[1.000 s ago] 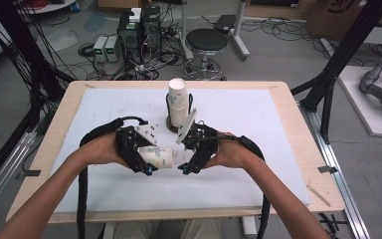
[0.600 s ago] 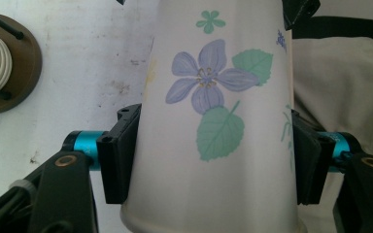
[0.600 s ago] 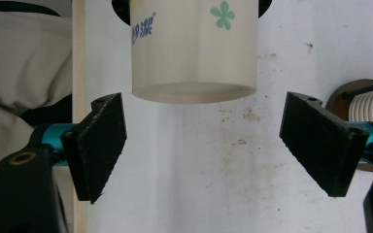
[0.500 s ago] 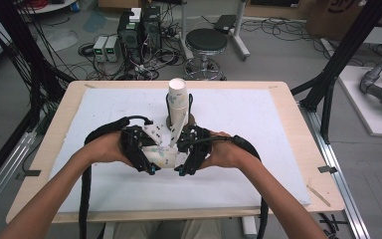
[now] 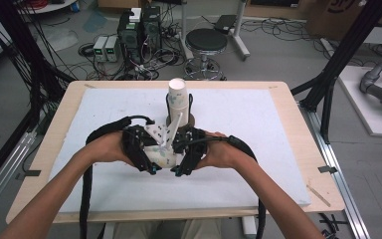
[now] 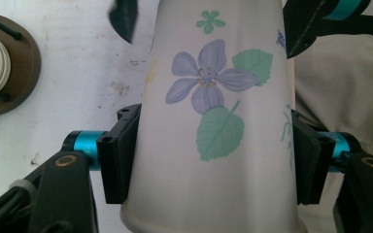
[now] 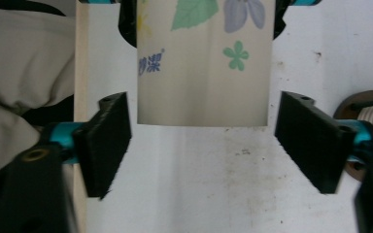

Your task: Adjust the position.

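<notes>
A white paper cup (image 6: 213,97) printed with purple flowers and green leaves lies sideways in my left gripper (image 6: 213,162), whose pads press its wide end on both sides. In the high view the cup (image 5: 161,154) hangs low over the white mat between both hands. My right gripper (image 7: 206,145) faces the cup's (image 7: 204,63) narrow end. Its jaws have just been closing, the end sits between them, and a gap stays on each side. The right gripper's fingertips (image 6: 124,17) show at the top of the left gripper view.
A stack of white cups (image 5: 177,97) stands on a round brown base (image 5: 189,119) with black rods, just behind the hands. The white mat (image 5: 258,124) covers the wooden table (image 5: 298,129). A stool (image 5: 206,42) and electronics stand on the floor beyond.
The right hand has moved left toward the cup, bringing both grippers close together. Its jaws stand narrower around the cup's end. The left gripper still holds the cup.
</notes>
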`<state>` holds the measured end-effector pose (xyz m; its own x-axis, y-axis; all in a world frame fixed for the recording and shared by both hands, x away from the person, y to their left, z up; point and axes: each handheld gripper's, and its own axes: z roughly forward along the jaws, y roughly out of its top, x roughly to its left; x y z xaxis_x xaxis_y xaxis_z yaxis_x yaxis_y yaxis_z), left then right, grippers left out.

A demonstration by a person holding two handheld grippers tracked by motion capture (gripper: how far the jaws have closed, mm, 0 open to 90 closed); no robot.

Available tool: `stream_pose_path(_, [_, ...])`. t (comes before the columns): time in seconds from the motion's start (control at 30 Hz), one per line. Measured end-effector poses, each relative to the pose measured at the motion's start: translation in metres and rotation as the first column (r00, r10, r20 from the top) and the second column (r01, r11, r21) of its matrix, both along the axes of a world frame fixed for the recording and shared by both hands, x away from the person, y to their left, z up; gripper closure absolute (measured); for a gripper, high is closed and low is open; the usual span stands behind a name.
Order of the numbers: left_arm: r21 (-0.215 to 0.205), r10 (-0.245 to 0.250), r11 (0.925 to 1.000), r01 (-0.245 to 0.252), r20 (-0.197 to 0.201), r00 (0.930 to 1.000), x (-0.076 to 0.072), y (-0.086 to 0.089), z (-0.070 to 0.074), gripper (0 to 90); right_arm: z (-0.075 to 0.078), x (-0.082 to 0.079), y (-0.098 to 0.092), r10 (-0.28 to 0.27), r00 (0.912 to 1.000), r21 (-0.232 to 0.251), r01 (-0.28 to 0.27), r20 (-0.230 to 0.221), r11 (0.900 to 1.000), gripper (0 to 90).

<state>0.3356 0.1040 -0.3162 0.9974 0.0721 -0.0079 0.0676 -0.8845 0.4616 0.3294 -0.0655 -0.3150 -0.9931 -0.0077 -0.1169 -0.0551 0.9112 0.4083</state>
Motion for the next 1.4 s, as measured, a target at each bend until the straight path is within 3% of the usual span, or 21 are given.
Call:
stream_pose_path(0.17, [0.0, -0.002, 1.0, 0.002, -0.003, 1.0, 0.0001, 0.0002, -0.0002, 32.3, -0.0012, 0.0, 0.0016, -0.001, 1.0, -0.005, 0.001, -0.002, 1.0, 23.3])
stream_pose_path(0.47, [-0.004, 0.001, 1.0, -0.001, -0.007, 1.0, -0.0004, -0.0001, -0.0007, 32.3, -0.0018, -0.0007, 0.0055, 0.005, 1.0, 0.005, -0.005, -0.005, 1.0, 36.1])
stream_pose_path(1.1, [-0.029, -0.005, 0.9996, 0.004, -0.012, 0.9999, 0.0003, 0.0024, -0.0025, 30.5, -0.0015, -0.0005, 0.0058, -0.003, 0.9999, 0.005, 0.003, -0.016, 1.0, 38.0])
stream_pose_path(1.27, [-0.039, 0.009, 0.9992, -0.009, -0.011, 0.9999, 0.0012, 0.0031, -0.0021, 25.1, -0.0014, -0.0003, 0.0052, -0.004, 0.9999, 0.01, 0.004, -0.015, 1.0, 38.0])
stream_pose_path(1.4, [-0.068, 0.013, 0.9976, -0.014, -0.019, 0.9997, 0.0044, 0.0049, -0.0024, 6.5, -0.0004, 0.0006, 0.0042, -0.005, 0.9999, 0.016, 0.006, -0.013, 1.0, 38.0])
